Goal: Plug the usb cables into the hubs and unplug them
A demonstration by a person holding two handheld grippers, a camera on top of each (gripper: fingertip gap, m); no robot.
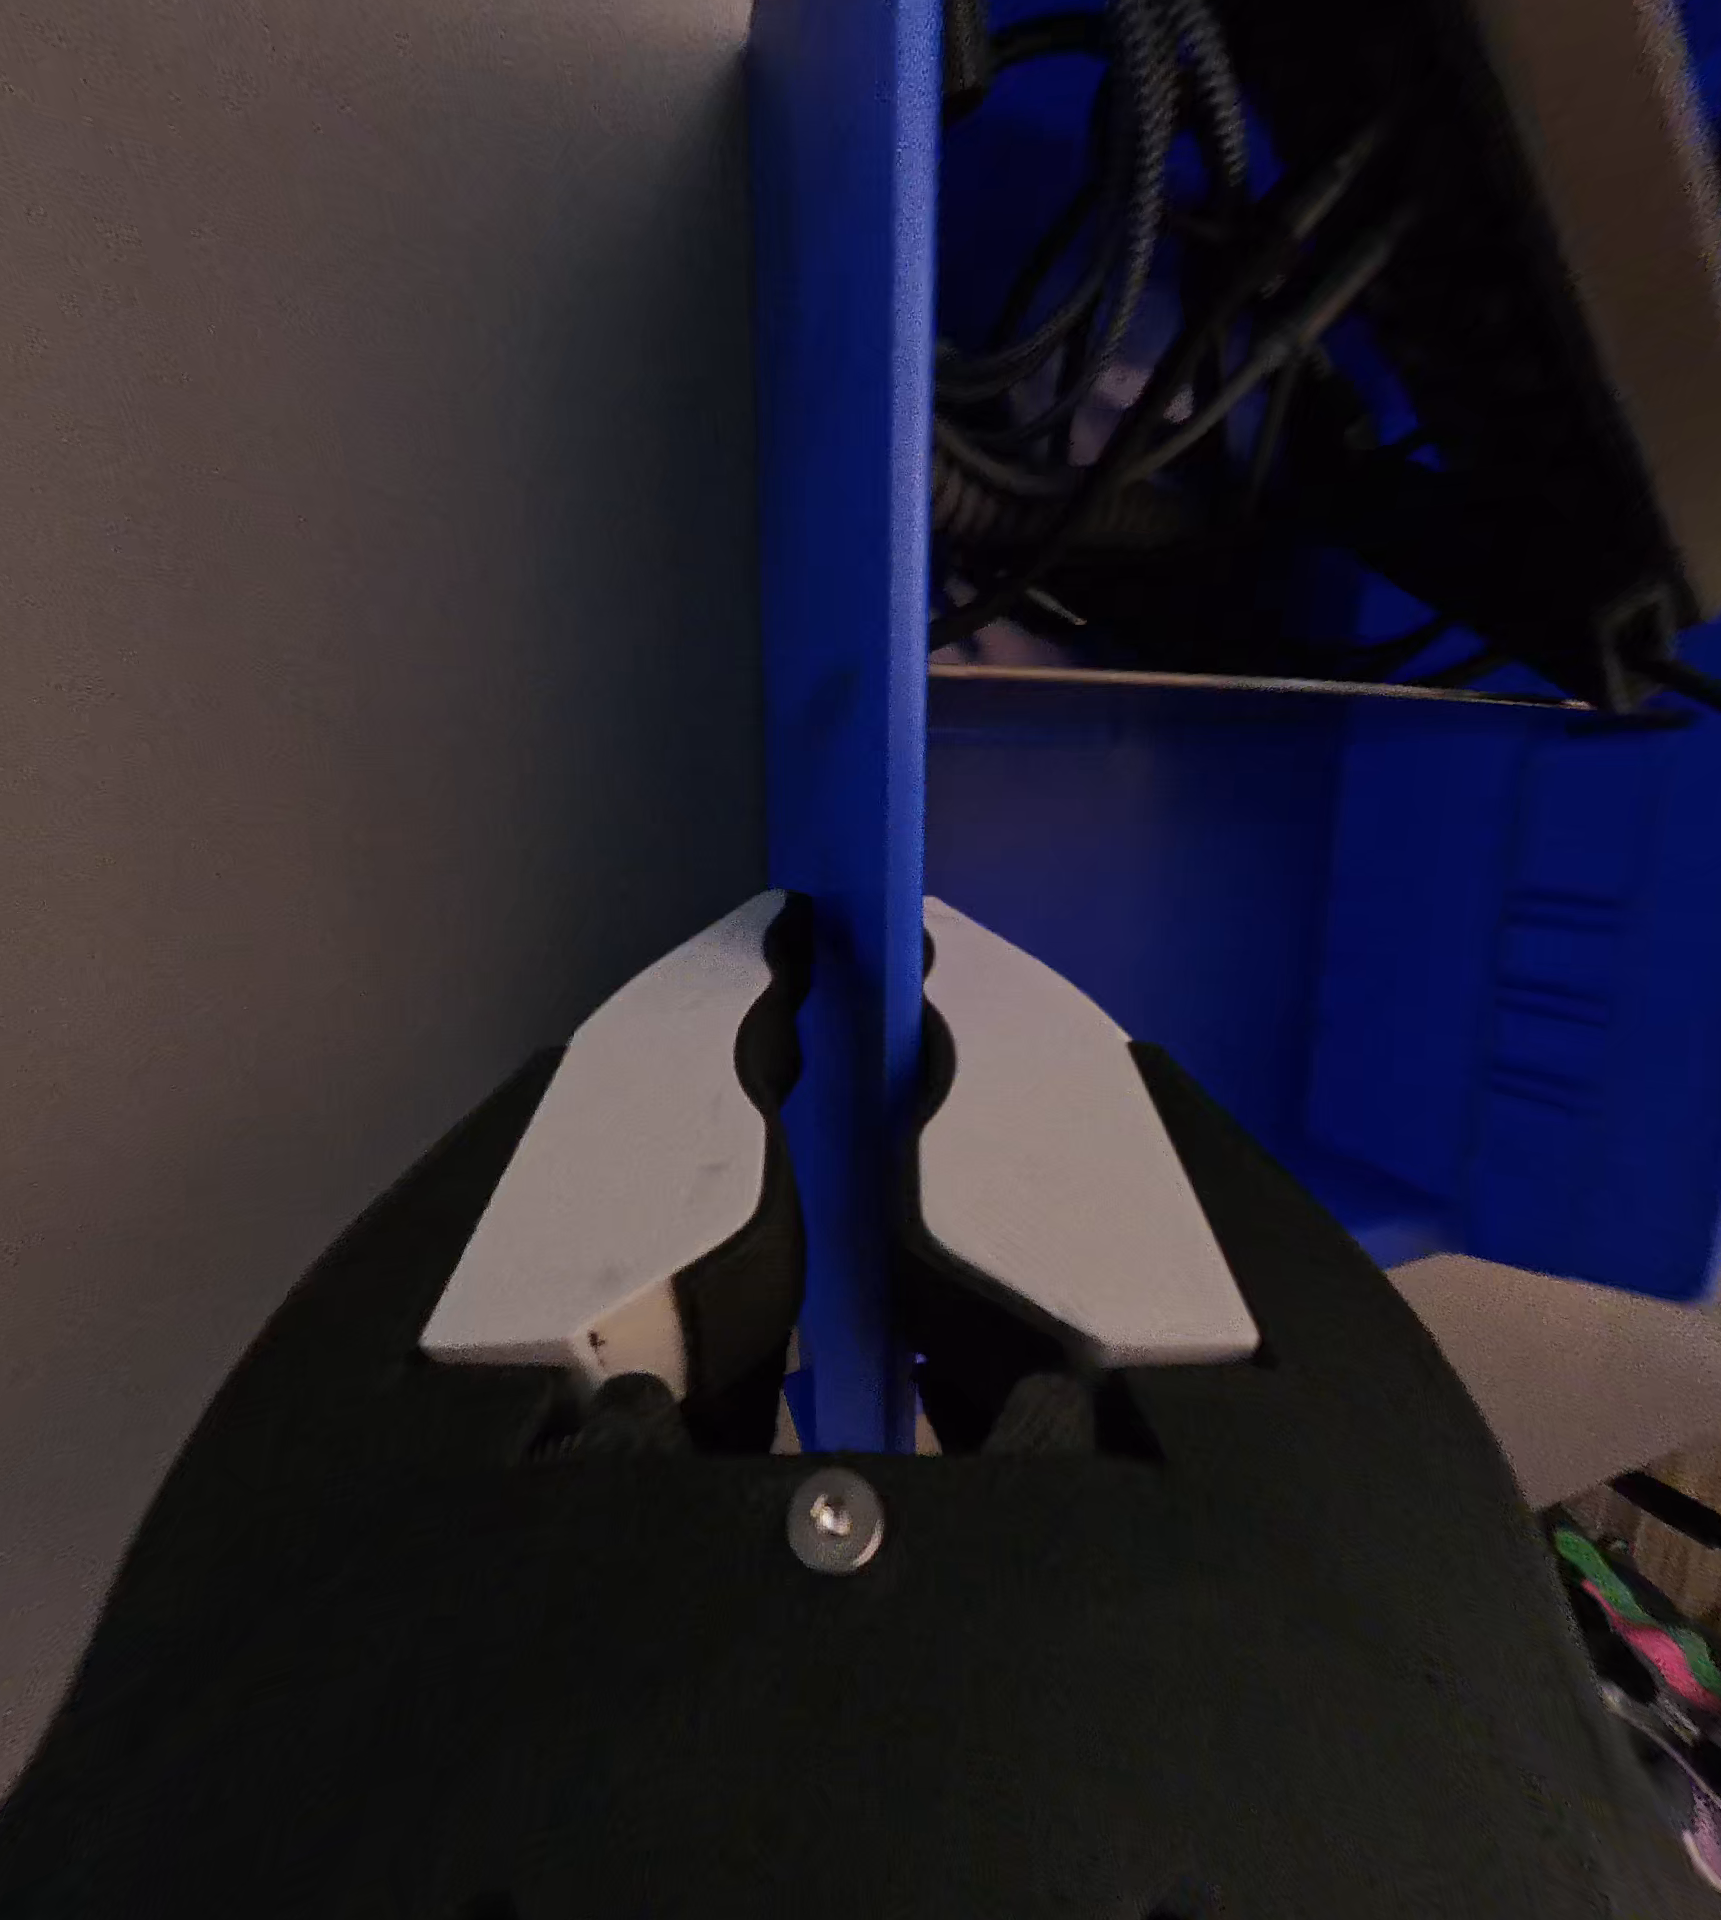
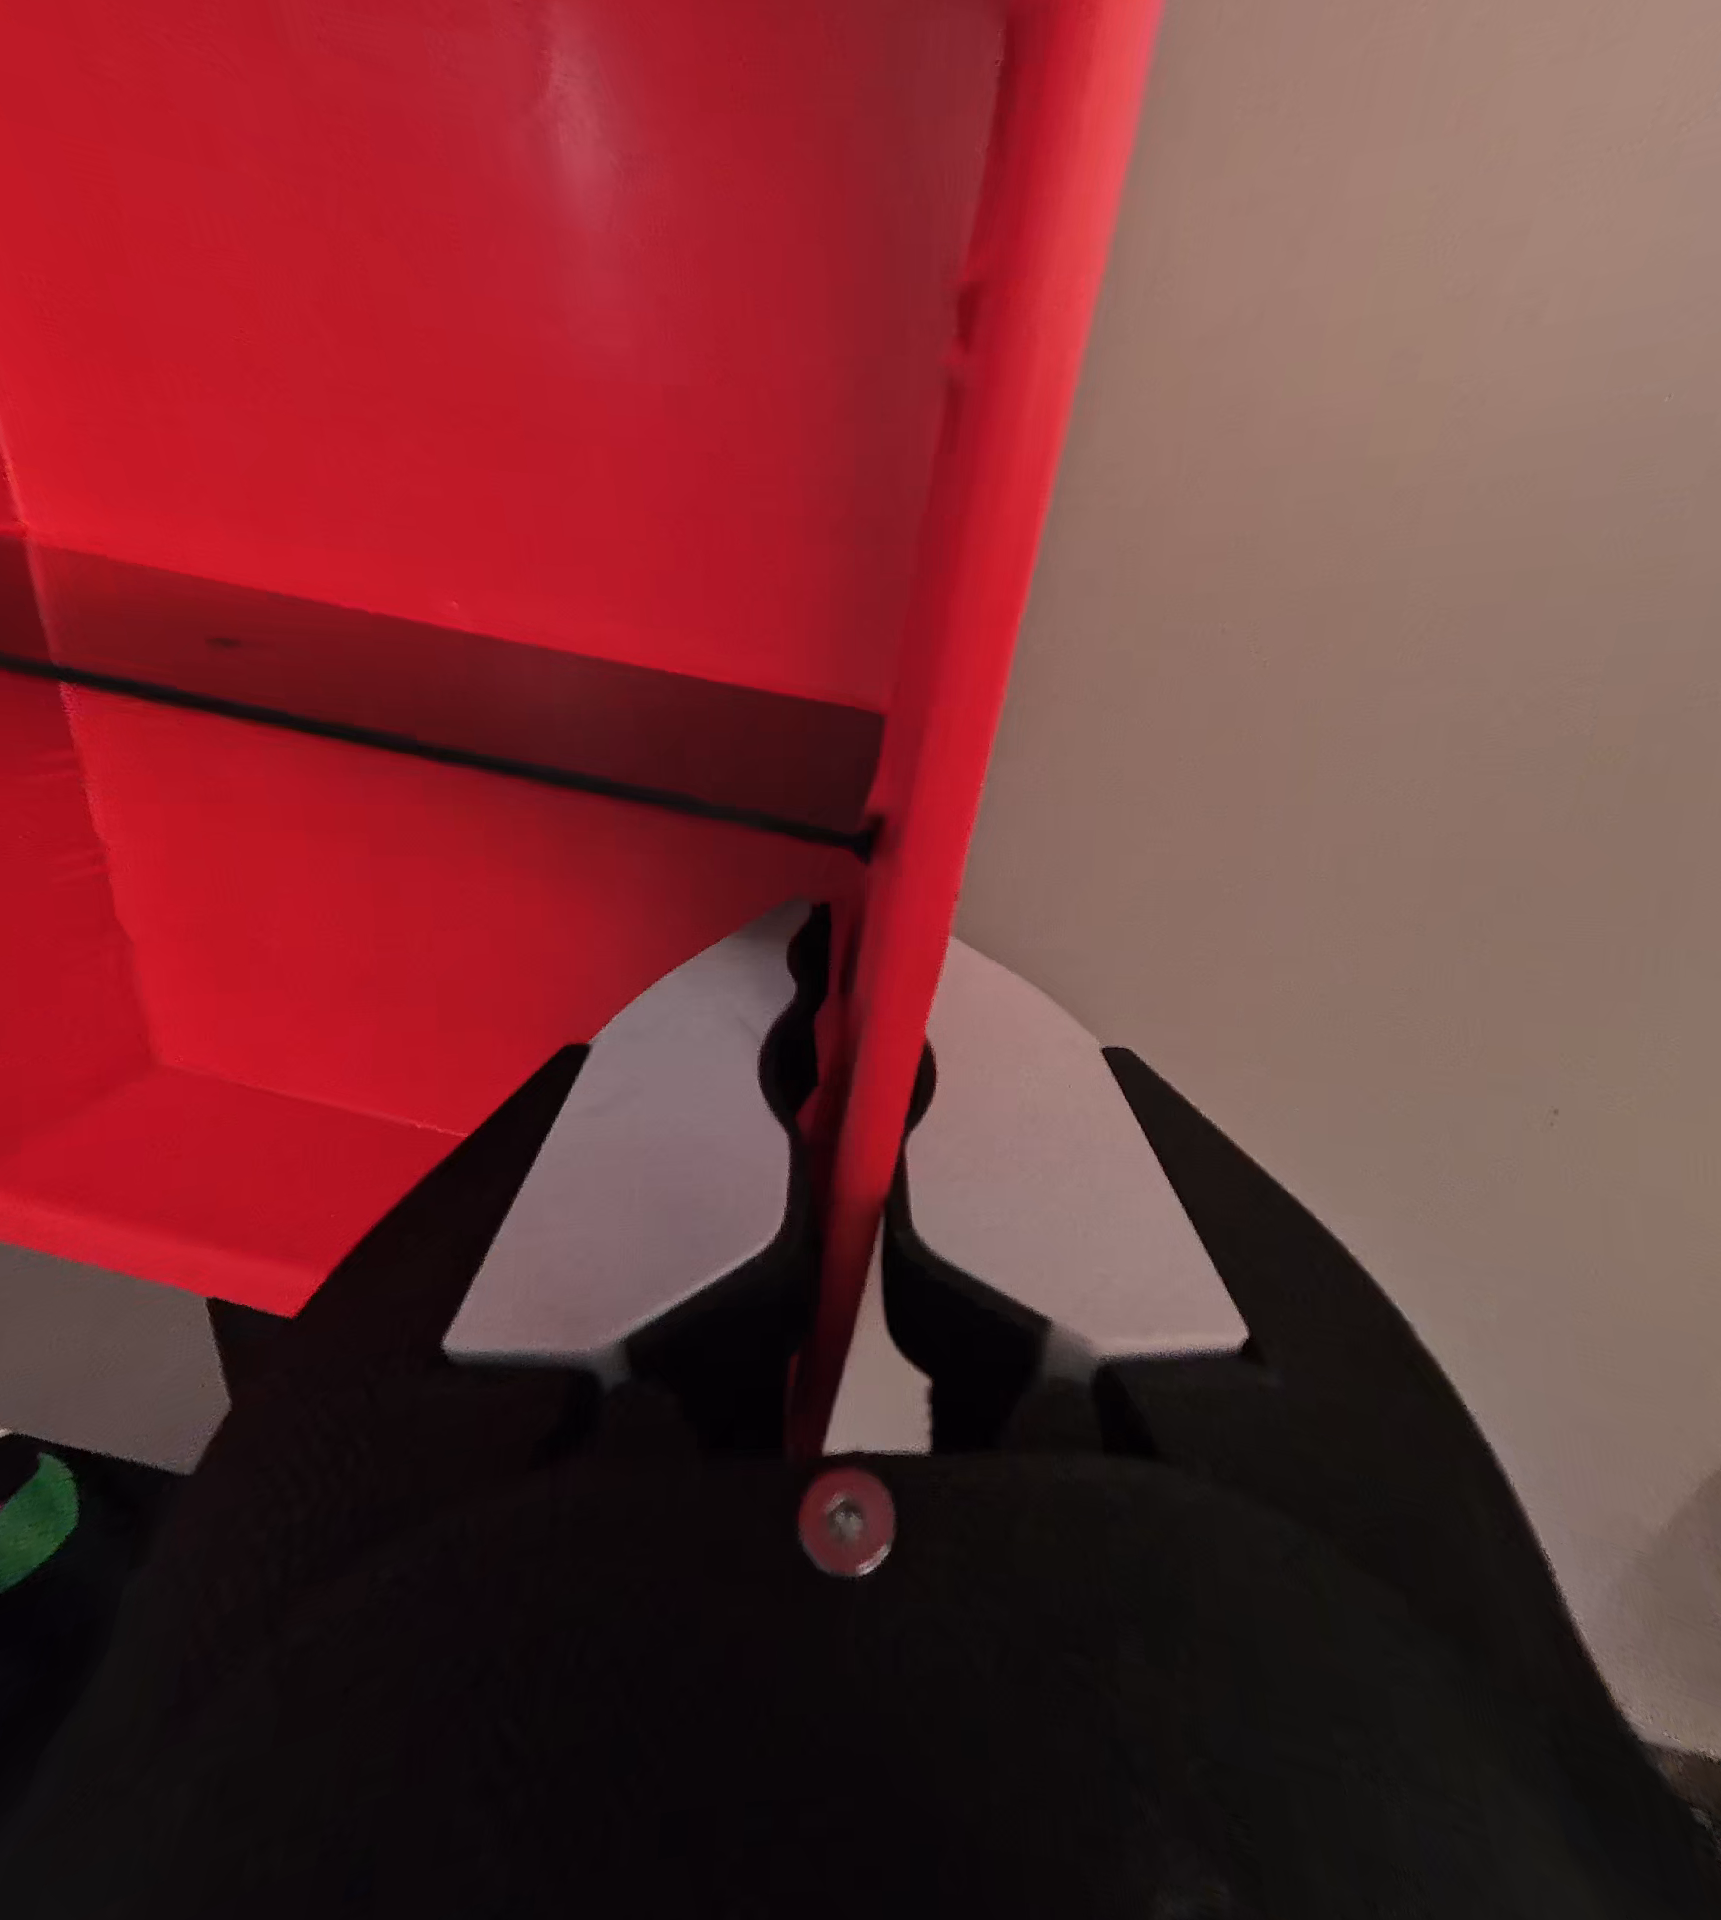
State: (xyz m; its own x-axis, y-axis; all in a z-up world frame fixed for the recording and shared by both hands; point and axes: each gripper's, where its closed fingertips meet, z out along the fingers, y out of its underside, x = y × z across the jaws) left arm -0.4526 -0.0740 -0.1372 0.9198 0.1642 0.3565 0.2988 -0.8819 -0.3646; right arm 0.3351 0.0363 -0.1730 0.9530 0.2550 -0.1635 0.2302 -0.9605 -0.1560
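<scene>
Cables (image 1: 1126, 343) — a black braided tangle — lie with a flat grey hub (image 1: 1656, 312) in the blue bin (image 1: 1562, 935). Your left gripper (image 1: 861, 935) pinches that bin's smooth rim; your right gripper (image 2: 866, 935) pinches the red bin (image 2: 420, 364) wall, both nearly closed. Tilt either thin wall and you risk slippage, or spilling the tangle.

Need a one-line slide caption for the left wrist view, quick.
Left gripper clamped on the rim of a blue bin holding tangled black cables and a grey hub.
</scene>
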